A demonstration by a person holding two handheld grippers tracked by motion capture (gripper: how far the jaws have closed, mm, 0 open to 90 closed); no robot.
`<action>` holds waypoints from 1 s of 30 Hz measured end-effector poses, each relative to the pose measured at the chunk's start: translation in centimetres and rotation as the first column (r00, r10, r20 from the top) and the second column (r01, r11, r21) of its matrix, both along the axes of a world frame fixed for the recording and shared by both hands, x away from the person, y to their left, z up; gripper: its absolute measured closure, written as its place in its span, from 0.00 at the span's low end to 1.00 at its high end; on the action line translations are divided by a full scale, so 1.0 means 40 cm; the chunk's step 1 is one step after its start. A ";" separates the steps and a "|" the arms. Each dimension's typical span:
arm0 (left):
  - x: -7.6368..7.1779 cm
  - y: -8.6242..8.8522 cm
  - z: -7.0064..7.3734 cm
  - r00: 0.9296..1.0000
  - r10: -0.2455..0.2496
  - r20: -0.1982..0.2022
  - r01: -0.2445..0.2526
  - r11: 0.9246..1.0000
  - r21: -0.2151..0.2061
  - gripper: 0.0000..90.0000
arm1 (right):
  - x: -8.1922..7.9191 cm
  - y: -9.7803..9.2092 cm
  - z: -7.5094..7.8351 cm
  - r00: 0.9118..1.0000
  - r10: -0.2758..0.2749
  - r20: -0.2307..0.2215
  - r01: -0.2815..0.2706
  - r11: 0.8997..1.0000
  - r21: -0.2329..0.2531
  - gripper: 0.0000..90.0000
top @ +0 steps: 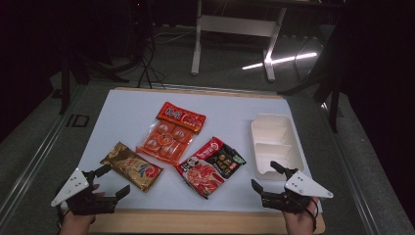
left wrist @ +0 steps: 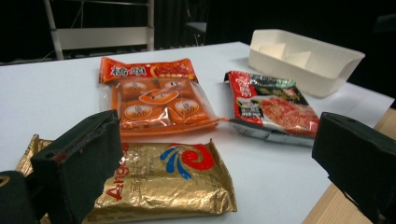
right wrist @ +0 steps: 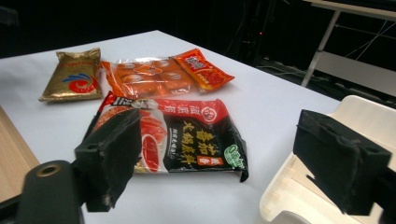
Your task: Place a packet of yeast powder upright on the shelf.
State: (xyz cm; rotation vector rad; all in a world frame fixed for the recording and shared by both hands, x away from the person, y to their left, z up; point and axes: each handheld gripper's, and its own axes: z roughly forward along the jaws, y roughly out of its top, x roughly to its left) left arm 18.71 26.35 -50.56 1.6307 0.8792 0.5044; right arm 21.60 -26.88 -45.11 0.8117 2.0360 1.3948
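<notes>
Three packets lie on the white table top [top: 127, 112]: a gold packet [top: 131, 165] [left wrist: 163, 179] [right wrist: 74, 74] at the front left, an orange packet [top: 171, 132] [left wrist: 156, 95] [right wrist: 163, 74] in the middle, and a red and black packet [top: 210, 165] [left wrist: 271, 105] [right wrist: 187, 135] to its right. A white divided tray [top: 274, 142] [left wrist: 303, 58] [right wrist: 303, 186] stands at the right. My left gripper [top: 108, 181] [left wrist: 215, 163] is open near the gold packet's front end. My right gripper [top: 266, 177] [right wrist: 233, 154] is open at the tray's near corner. Both hold nothing.
The table's wooden front edge [top: 195, 220] runs just before both grippers. Beyond the table lie a dark floor, cables and a white desk frame [top: 235, 29]. Bare white surface stretches along the back of the table.
</notes>
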 end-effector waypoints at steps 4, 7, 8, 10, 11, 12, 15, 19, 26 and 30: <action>0.002 -0.008 0.000 1.000 -0.008 0.006 0.008 0.999 0.031 0.02 | -0.003 0.001 0.002 1.000 -0.009 0.002 0.009 1.000 0.006 0.17; 0.000 -0.015 0.002 1.000 -0.015 0.011 0.014 0.999 0.043 0.02 | -0.002 -0.001 0.003 1.000 0.002 0.005 -0.002 1.000 0.005 0.18; -0.001 -0.018 0.003 1.000 -0.013 0.015 0.012 0.999 0.052 0.02 | -0.002 -0.002 0.003 1.000 0.005 0.011 -0.005 1.000 0.009 0.19; -0.004 -0.020 0.006 1.000 -0.013 0.022 0.011 0.998 0.058 0.02 | -0.001 -0.004 0.004 1.000 0.004 0.028 -0.004 1.000 0.008 0.19; -0.006 -0.021 0.008 0.999 -0.015 0.029 0.013 0.999 0.053 0.02 | 0.000 -0.004 0.004 0.999 0.001 0.035 -0.002 1.000 0.008 0.19; -0.008 -0.021 0.010 0.999 -0.018 0.033 0.016 0.999 0.050 0.02 | 0.001 -0.004 0.003 0.999 -0.006 0.038 0.006 1.000 0.001 0.19; -0.008 -0.022 0.013 0.999 -0.028 0.030 0.027 0.999 0.033 0.02 | 0.001 -0.003 0.001 0.999 -0.013 0.029 0.013 1.000 -0.010 0.18; -0.008 -0.025 0.015 0.999 -0.054 0.004 0.053 0.998 0.027 0.02 | -0.001 0.001 0.002 1.000 -0.019 -0.003 0.019 1.000 -0.019 0.16; -0.009 -0.027 0.017 0.993 -0.094 -0.066 0.094 0.996 -0.002 0.02 | -0.014 0.012 0.009 1.000 -0.019 0.000 0.019 0.999 -0.030 0.15; -0.008 -0.027 0.020 0.990 -0.115 -0.078 0.115 0.993 0.003 0.02 | -0.013 0.012 0.013 0.999 -0.015 0.030 0.016 0.999 -0.030 0.15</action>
